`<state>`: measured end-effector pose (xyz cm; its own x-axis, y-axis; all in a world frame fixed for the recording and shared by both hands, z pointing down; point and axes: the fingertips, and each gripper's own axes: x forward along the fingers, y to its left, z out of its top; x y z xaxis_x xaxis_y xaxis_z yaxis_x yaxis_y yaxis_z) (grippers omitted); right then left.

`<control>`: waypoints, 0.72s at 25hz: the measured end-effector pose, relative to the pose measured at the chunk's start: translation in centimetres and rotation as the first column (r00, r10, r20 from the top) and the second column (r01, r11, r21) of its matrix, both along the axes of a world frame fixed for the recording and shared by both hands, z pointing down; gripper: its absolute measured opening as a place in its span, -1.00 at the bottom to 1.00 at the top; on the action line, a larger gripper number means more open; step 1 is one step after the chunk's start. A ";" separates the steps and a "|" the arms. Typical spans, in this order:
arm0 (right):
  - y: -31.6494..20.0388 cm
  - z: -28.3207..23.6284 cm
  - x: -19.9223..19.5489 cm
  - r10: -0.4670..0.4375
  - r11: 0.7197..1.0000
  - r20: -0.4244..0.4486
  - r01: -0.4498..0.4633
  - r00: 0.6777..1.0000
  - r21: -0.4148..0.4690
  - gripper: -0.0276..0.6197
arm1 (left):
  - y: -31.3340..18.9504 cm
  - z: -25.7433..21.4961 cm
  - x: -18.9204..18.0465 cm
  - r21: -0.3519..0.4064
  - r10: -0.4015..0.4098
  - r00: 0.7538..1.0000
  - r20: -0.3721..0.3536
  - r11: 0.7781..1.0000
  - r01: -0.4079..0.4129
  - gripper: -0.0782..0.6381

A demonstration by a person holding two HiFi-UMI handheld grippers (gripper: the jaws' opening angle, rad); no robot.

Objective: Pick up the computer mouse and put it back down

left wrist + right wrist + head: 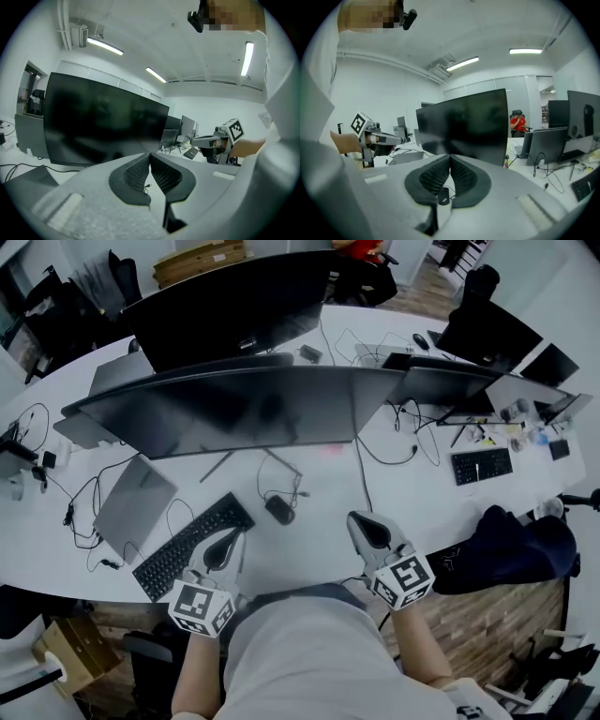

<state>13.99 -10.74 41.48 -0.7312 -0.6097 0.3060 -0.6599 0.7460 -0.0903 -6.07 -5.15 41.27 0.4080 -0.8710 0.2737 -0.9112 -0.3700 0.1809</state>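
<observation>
The black wired computer mouse (278, 511) lies on the white table (319, 474), in front of the big curved monitor (244, 409). Neither gripper touches it. My left gripper (229, 536) is held over the table's front edge beside the black keyboard (192, 545), left of the mouse, with its jaws shut and empty (150, 155). My right gripper (360, 519) hovers to the right of the mouse, also shut on nothing (450, 156). In the right gripper view the mouse (444, 199) shows low down, beyond the closed pads. Each gripper view shows the other gripper off to one side.
A closed grey laptop (134, 505) lies left of the keyboard, with cables around it. A dark bag (506, 545) hangs off the table's right end, behind it a second keyboard (482, 466). More monitors stand at the back. A person in red (517, 123) sits far off.
</observation>
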 end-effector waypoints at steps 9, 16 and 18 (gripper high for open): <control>1.9 -1.4 2.6 0.102 0.994 0.027 -0.103 0.994 0.039 -0.90 | -1.2 -1.3 2.4 0.034 0.111 0.994 -0.002 0.993 -0.111 -0.74; 2.4 -1.6 3.0 0.142 0.988 0.039 -0.144 0.989 0.049 -0.90 | -1.4 -1.4 2.7 0.035 0.153 0.988 0.016 0.988 -0.153 -0.73; 2.4 -1.5 2.7 0.140 0.989 0.036 -0.141 0.990 0.050 -0.90 | -1.3 -1.5 2.7 0.041 0.160 0.987 0.014 0.986 -0.161 -0.73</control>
<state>16.72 -8.31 39.93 -0.6461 -0.7216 0.2486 -0.7558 0.6504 -0.0763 -3.35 -6.47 39.75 0.5407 -0.8052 0.2434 -0.8412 -0.5186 0.1532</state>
